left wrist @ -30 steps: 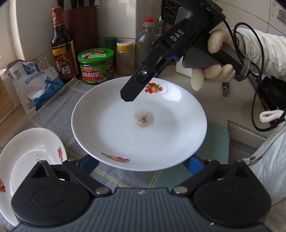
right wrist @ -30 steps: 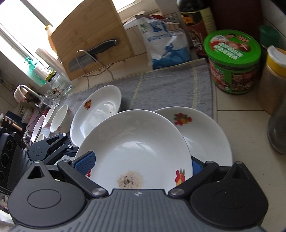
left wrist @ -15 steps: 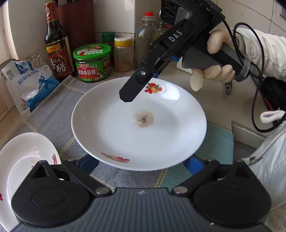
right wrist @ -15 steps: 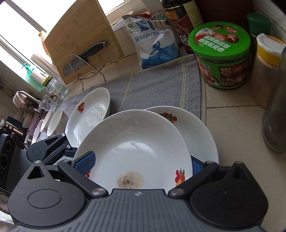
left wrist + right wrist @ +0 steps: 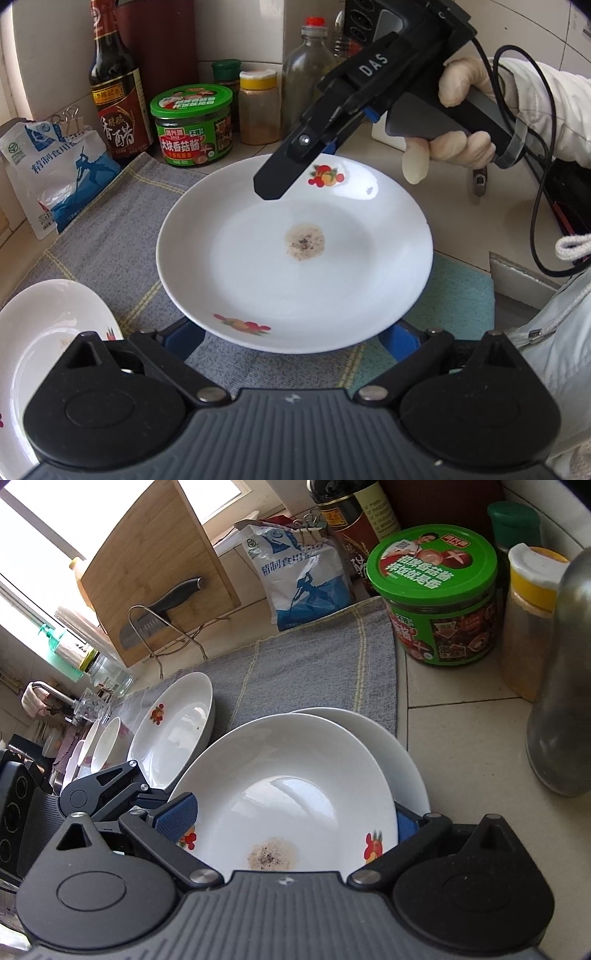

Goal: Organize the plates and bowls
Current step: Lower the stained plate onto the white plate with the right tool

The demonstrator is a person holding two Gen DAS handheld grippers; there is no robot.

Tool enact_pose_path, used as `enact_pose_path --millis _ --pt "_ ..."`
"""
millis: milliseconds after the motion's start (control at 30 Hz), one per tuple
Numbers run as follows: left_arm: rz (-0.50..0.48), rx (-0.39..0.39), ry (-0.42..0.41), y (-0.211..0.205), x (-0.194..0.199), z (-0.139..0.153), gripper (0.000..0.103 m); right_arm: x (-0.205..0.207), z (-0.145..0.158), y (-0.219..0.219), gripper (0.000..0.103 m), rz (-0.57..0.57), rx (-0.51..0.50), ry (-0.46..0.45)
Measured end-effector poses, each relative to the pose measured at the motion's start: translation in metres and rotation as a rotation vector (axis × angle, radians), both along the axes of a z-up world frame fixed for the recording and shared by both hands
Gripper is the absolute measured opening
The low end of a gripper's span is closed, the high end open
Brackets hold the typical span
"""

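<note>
The held plate (image 5: 295, 258) looked like glossy white glazed ceramic with a dull brown speckled stain at its centre; the cloth (image 5: 110, 236) beneath was a coarse grey weave with pale yellow stripes; the right gripper (image 5: 295, 162) was matt black plastic with a bright metal screw head. The cutting board (image 5: 155, 572) showed pale wood grain; the green-lidded jar (image 5: 439, 602) was shiny plastic with a printed label; the countertop (image 5: 461, 738) was smooth, light tile.
</note>
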State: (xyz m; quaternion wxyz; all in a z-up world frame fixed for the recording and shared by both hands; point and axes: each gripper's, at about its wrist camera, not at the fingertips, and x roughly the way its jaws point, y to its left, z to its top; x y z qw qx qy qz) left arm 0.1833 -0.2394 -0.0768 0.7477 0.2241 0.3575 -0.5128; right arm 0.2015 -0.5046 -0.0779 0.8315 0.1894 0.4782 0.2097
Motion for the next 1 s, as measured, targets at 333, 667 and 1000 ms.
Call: enact_pose_path --millis 333,667,1000 --pt "-0.013 -0.002 -0.002 0.000 0.008 -0.006 0.099 -0.003 0.005 -0.005 0.103 -0.027 -0.003 -0.013" --pt "-0.019 -0.011 -0.006 0.002 0.007 -0.005 0.099 -0.009 0.008 -0.005 0.103 -0.050 -0.036 -0.017" --pt "-0.026 -0.021 -0.025 0.005 0.002 -0.004 0.099 -0.017 0.016 -0.005 0.103 -0.070 -0.070 -0.042"
